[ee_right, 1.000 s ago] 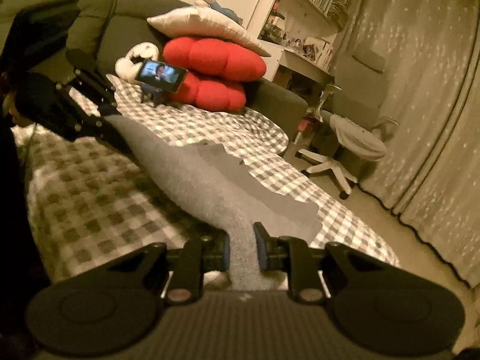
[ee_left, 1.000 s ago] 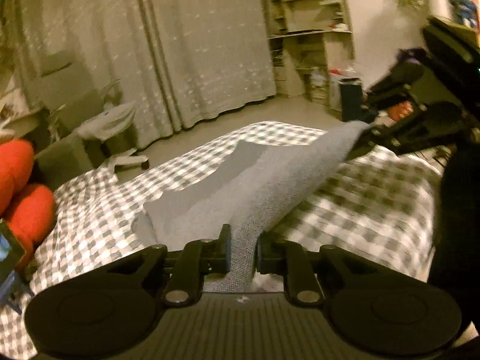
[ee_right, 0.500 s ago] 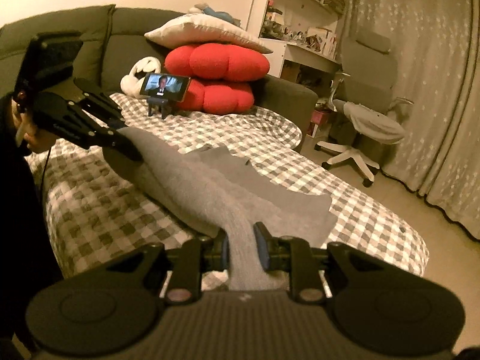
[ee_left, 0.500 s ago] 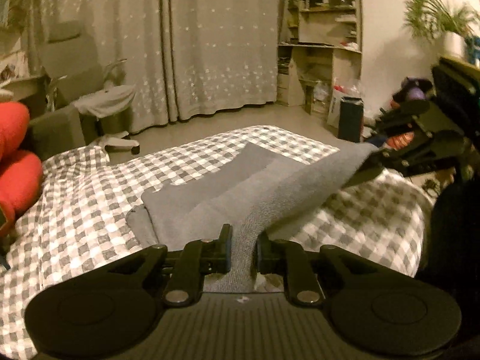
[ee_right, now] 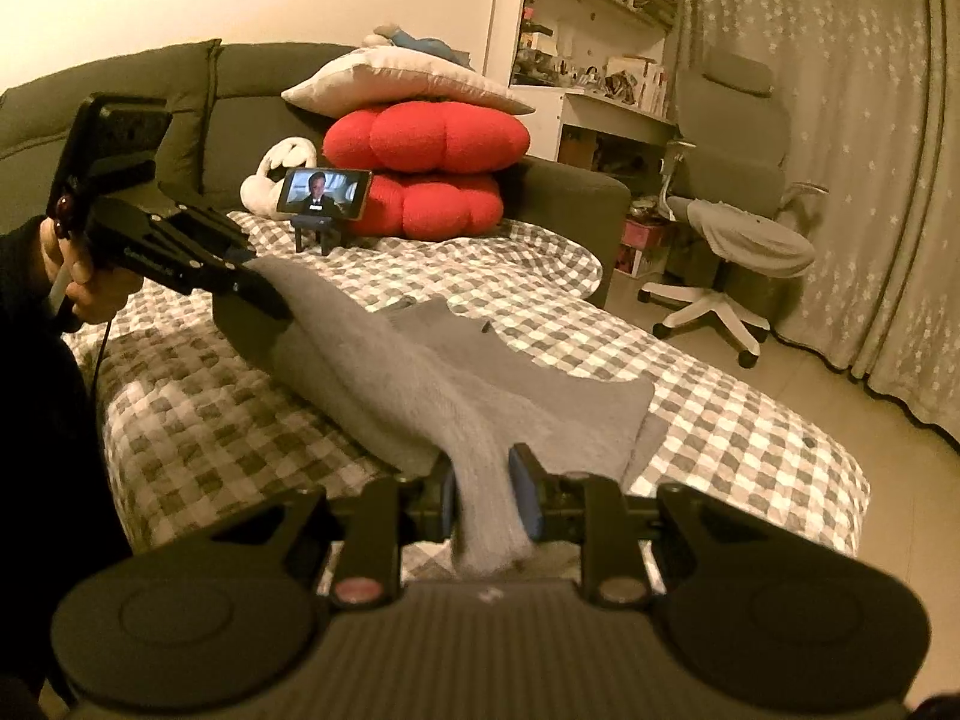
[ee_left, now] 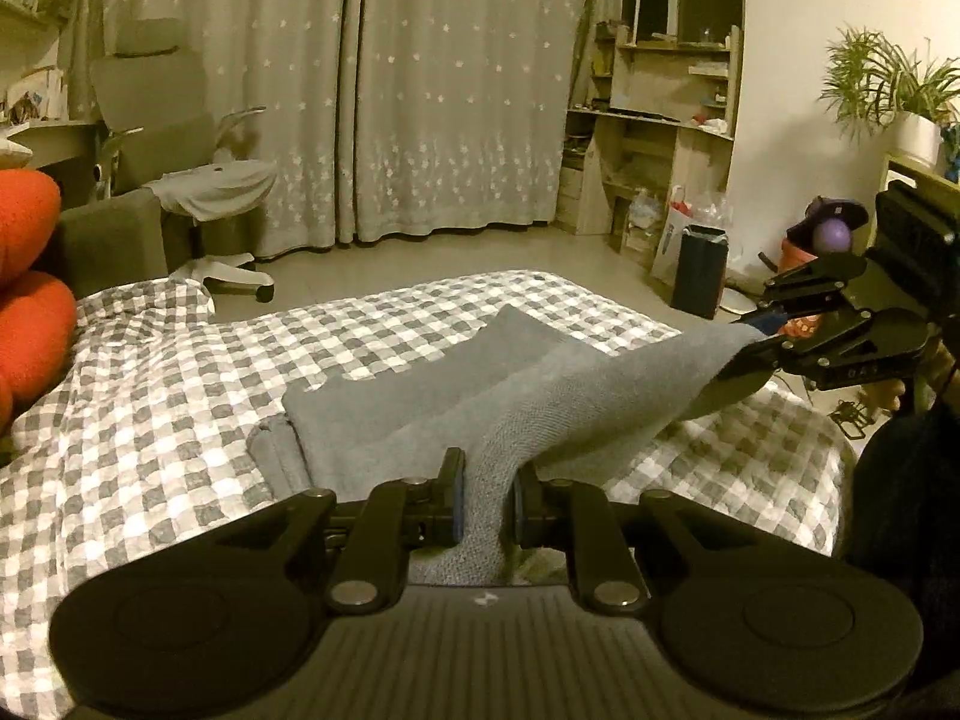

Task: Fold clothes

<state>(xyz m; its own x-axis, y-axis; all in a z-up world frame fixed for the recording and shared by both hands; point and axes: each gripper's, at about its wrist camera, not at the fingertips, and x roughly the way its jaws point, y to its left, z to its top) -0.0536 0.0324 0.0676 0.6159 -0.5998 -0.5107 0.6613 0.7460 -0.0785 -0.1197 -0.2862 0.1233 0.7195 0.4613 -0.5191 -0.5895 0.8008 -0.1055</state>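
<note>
The grey garment [ee_left: 456, 390] lies partly folded on the checked bedspread [ee_left: 150, 420], its near edge lifted and stretched between your two tools. Your left gripper [ee_left: 485, 495] is clamped on one corner of that edge; your right gripper [ee_right: 489, 495] is clamped on the other. Beyond the bedspread sit red cushions [ee_right: 426, 171] and a phone on a stand [ee_right: 324, 195].

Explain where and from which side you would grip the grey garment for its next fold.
Grip the grey garment at its near-edge corners, from the person's side, as the left gripper and right gripper do now. That edge hangs lifted and taut; the far part lies flat on the checked bed.
</note>
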